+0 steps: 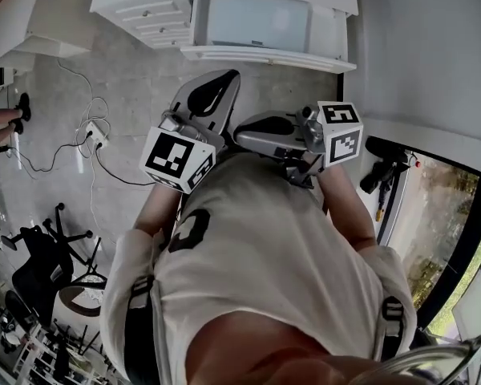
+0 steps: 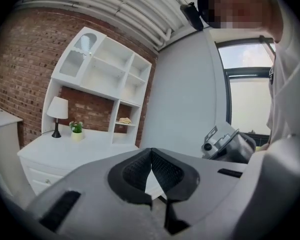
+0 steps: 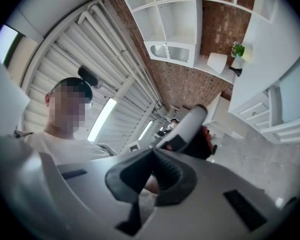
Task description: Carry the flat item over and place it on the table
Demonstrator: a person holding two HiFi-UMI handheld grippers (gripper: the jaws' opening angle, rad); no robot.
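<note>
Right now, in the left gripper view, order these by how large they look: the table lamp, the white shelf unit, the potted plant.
1. white shelf unit
2. table lamp
3. potted plant
All sit about equally far away, so the order holds.

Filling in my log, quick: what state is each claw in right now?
Left claw: closed, holding nothing.
Right claw: closed, holding nothing.
</note>
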